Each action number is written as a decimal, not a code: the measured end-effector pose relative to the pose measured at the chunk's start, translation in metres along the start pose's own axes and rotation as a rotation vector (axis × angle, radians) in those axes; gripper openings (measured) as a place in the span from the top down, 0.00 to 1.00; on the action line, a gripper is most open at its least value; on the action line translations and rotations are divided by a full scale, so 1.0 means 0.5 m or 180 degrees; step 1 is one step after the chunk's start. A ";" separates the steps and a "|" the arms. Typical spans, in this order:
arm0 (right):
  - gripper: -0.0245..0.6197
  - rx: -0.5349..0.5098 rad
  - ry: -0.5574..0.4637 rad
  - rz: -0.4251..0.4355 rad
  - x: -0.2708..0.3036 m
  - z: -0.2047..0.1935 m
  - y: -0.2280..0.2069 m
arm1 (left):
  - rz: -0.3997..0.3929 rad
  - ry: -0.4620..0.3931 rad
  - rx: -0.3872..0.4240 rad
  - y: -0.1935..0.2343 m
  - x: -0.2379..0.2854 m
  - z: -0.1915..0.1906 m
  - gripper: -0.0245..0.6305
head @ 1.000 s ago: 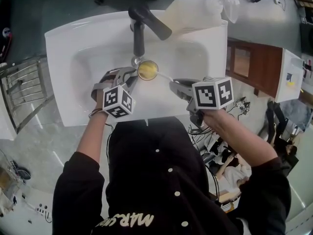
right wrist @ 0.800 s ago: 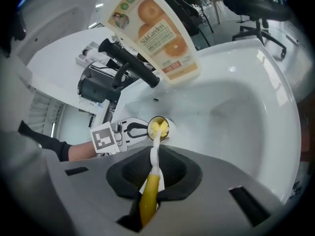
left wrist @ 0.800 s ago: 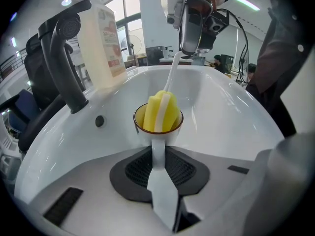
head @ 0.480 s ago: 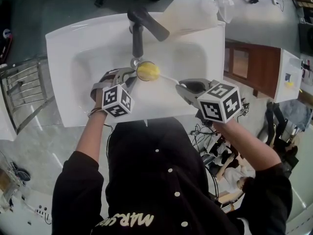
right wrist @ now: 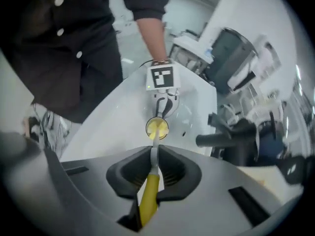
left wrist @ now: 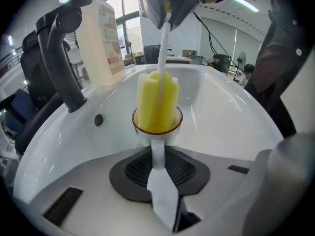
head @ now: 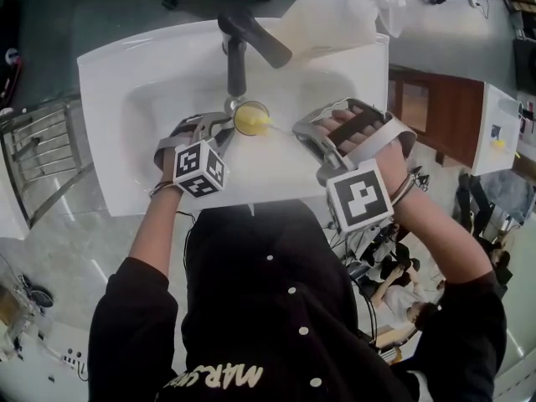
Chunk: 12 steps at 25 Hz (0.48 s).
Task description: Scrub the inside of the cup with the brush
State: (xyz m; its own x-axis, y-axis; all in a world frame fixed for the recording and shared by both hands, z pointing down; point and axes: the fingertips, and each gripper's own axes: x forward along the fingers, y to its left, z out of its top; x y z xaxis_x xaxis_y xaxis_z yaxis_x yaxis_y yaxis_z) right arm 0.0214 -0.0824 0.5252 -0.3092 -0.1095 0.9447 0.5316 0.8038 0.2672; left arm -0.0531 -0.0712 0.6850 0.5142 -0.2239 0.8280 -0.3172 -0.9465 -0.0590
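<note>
- Both tongs are gripping. The left gripper (left wrist: 158,173) is clamping its jaws on the white handle of the cup (left wrist: 170,128) and holding it upright in the sink (head: 117,99), just in front of the faucet (head: 243,44).
- Whether the cup's base is resting on the basin or hanging just above it, I cannot tell.
- The right gripper (right wrist: 153,167) is pinching the brush (right wrist: 149,193) with its jaws closed on the yellow grip. The thin white stem is running down from the jaws into the cup.
- By my reading, scrubbing is under way. The brush's yellow sponge head (left wrist: 157,100) is sitting inside the cup, with its upper part standing above the rim.
- How clean the inside is getting is not showing, because the sponge is covering the walls. No foam is visible, and no water is running from the faucet.
- What seems left is working the sponge around the walls and down to the bottom, then drawing the brush out.
- The cup is holding only the sponge head, which is nearly filling its mouth. No liquid can be made out in it.
- The soap bottle (left wrist: 101,38) is standing on the sink's back edge beside the faucet and is holding a pale yellowish liquid. It looks largely full.
</note>
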 end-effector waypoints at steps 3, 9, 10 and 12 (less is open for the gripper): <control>0.89 -0.0880 0.0209 -0.0098 0.015 0.015 -0.004 | 0.0004 -0.0004 0.0033 0.000 0.000 0.005 0.82; 0.89 -0.1862 0.0559 0.0036 0.081 0.015 0.024 | 0.0006 -0.0011 0.0116 -0.003 -0.001 0.014 0.83; 0.89 -0.1900 0.0565 0.0050 0.091 0.015 0.026 | 0.0013 -0.0009 0.0138 -0.005 -0.001 0.016 0.83; 0.89 -0.1868 0.0567 0.0041 0.104 0.014 0.022 | 0.0026 0.0000 0.0126 -0.005 0.000 0.016 0.83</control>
State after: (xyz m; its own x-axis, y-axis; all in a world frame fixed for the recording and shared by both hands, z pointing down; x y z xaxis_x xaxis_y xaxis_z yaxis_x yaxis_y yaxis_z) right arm 0.0056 -0.0753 0.5758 -0.1903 -0.2388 0.9522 0.8956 0.3550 0.2680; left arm -0.0462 -0.0707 0.6807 0.5117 -0.2317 0.8273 -0.2897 -0.9531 -0.0877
